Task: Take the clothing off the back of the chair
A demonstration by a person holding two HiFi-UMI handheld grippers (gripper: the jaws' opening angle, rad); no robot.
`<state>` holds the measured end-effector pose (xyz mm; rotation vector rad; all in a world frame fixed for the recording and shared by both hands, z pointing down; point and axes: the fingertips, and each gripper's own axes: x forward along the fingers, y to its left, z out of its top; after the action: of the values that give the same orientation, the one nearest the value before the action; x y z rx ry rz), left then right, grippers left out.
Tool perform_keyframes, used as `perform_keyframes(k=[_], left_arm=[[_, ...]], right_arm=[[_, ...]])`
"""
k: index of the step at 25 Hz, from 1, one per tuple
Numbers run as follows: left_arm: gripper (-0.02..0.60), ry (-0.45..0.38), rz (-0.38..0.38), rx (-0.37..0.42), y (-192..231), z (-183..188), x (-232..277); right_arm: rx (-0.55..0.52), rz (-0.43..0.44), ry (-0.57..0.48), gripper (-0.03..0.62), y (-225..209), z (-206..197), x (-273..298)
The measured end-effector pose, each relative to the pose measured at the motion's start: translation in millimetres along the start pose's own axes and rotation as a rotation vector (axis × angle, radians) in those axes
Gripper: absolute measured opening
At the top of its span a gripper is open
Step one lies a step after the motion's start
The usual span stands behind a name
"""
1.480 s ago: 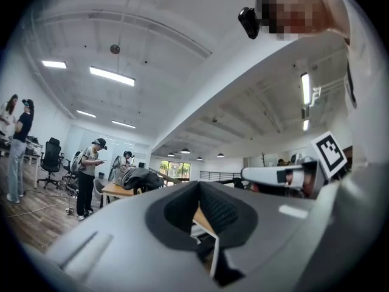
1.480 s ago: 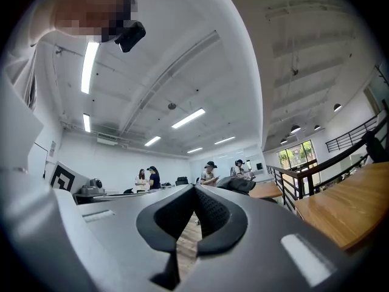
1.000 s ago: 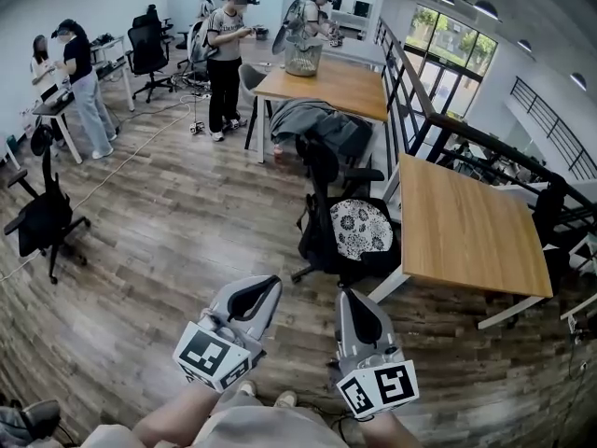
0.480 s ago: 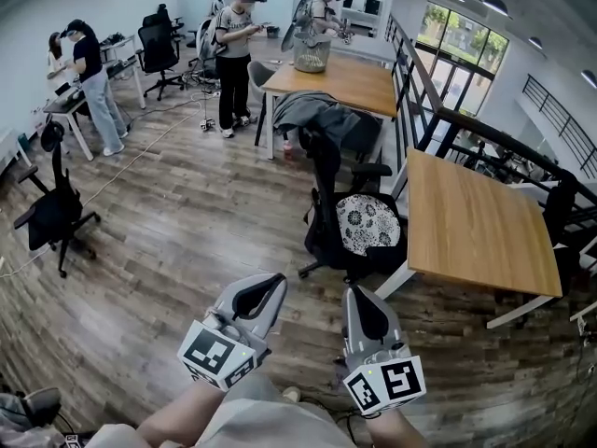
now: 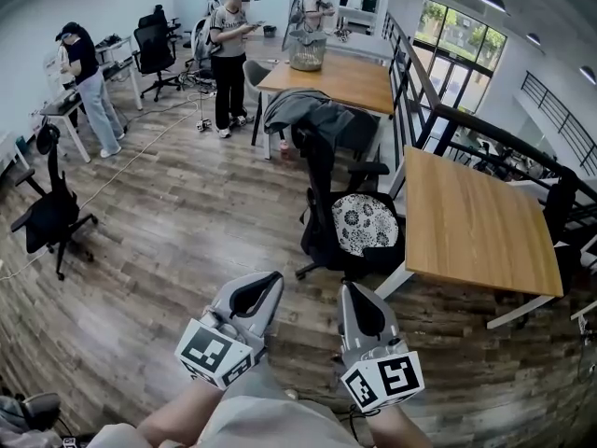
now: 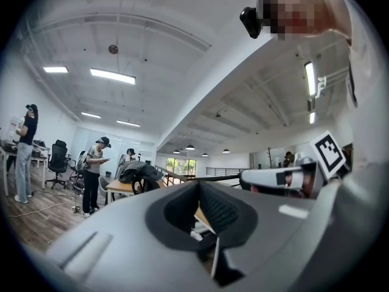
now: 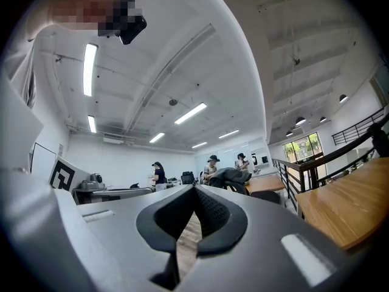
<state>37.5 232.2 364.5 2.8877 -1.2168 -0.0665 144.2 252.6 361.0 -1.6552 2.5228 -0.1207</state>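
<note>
The clothing [image 5: 300,110], a grey garment, hangs over the back of the chair [image 5: 318,161]. That chair stands well ahead, between the two wood surfaces. The left claw [image 5: 257,294] and right claw [image 5: 358,308] are held low and near the person, side by side, well apart from the chair. Both are clenched, with nothing between the jaws.

What could go wrong from here:
- The jaws need to part before they reach the cloth. Clenched claws would only push the clothing off the far side of the chair back.
- The chair looks like a wheeled office type. A sideways tug could roll or spin it into the near surface [image 5: 471,222] or the far surface [image 5: 340,80].
- The clothing lies bunched over the top of the back. A pull straight toward the person may snag it there, so lifting it up first seems safer.
- If one claw pinches only a thin fold, the rest may slide to the floor.
- A cable [image 5: 140,147] runs across the floor to the left of the path and could trip a foot.

Counts:
- Clothing: one.
- Claws: two.
- Wood surfaces: two.
- Black chairs: at least three.
- People beyond: three.
- Patterned cushion [image 5: 362,222] on the seat: one.
</note>
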Motion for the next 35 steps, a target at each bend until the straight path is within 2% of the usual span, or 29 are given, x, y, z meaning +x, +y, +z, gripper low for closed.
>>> perform_keyframes(k=[5, 14, 25, 35], left_arm=[[-0.002, -0.017, -0.006, -0.002, 19.0, -3.7, 22.6], [-0.002, -0.017, -0.014, -0.017, 82.9, -11.4, 81.1], [-0.002, 0.008, -0.058, -0.036, 212.1, -4.4, 178.1], [-0.002, -0.006, -0.138, -0.029, 327.3, 20.5, 263.0]], right_arm=[[0.002, 0.060, -0.020, -0.002, -5.0, -1.0, 23.3], [-0.015, 0.031, 0.018, -0.002, -39.5, -13.9, 100.8], [-0.019, -0.019, 0.034, -0.002, -75.3, -9.0, 256.9], [-0.032, -0.099, 0.005, -0.002, -102.1, 14.5, 391.5]])
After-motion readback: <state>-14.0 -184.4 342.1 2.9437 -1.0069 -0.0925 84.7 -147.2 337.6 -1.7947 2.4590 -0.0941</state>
